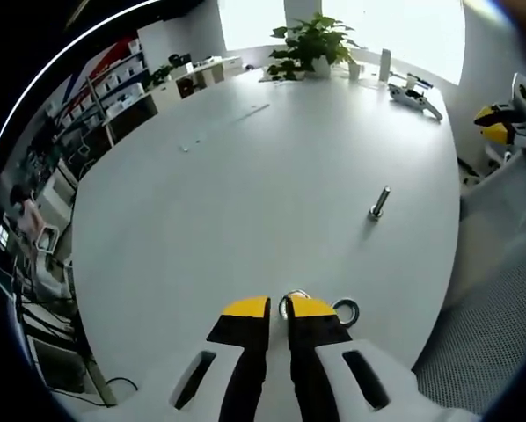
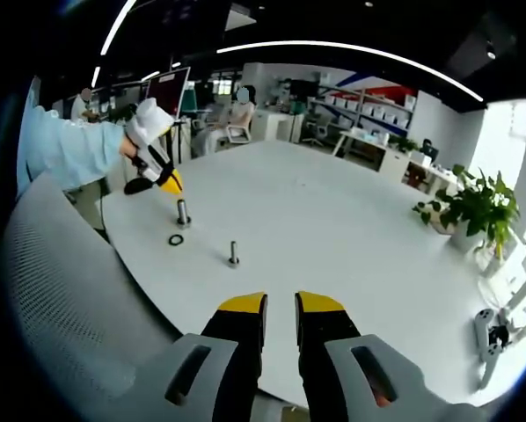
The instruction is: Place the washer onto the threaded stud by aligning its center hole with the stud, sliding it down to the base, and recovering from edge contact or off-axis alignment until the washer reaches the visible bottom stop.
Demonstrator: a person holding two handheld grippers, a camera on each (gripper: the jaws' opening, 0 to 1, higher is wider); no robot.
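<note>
On the white table (image 1: 245,193), the left gripper (image 1: 280,308) pinches a washer (image 1: 295,297) between its nearly closed yellow-tipped jaws, while a second washer (image 1: 346,309) lies flat just beside its right jaw. A threaded stud (image 1: 379,202) stands apart, farther ahead. The right gripper (image 2: 281,303) hangs over the table's near edge, jaws apart and holding nothing.

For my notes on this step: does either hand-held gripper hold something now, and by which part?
The left hand-held gripper holds a washer by its rim, pinched at the jaw tips. The right hand-held gripper holds nothing; its jaws stand apart.
</note>
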